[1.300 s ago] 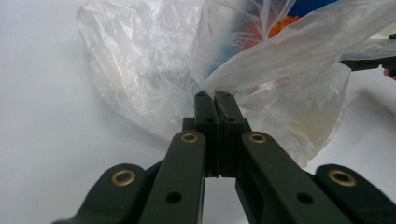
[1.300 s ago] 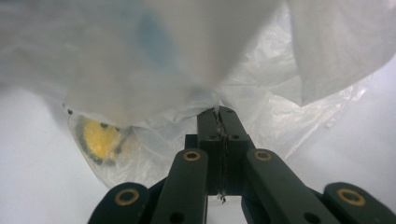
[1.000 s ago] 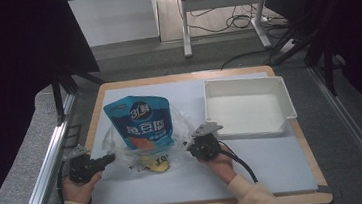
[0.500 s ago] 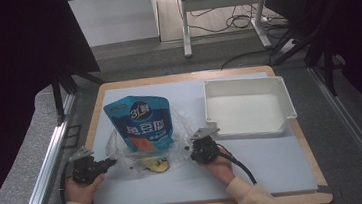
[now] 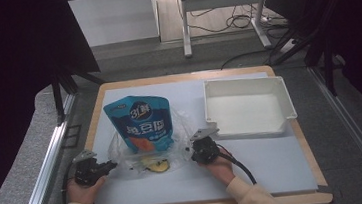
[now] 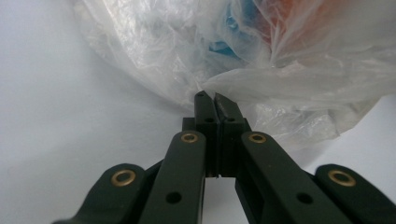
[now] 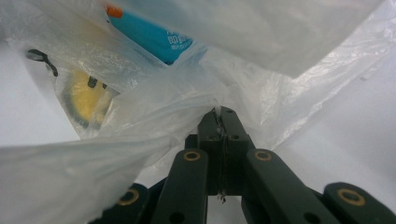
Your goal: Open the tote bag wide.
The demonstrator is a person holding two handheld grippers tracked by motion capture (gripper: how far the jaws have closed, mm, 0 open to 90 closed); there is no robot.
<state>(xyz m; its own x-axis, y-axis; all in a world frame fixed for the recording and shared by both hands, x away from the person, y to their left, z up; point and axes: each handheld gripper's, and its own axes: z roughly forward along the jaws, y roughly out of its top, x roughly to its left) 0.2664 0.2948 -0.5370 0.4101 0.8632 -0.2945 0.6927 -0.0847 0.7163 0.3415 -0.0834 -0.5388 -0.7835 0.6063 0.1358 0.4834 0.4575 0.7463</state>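
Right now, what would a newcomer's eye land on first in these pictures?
Probably the bright blue pouch at the table's middle, its lower end inside a clear plastic bag. The left gripper and right gripper are each shut on an edge of that bag, one either side. A white tray sits to the right.

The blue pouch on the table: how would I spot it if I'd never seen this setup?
Start at the white tray on the table's right half. Left of it lies a clear plastic bag, and the blue pouch sticks out of its far end. It alone is bright blue with white lettering.
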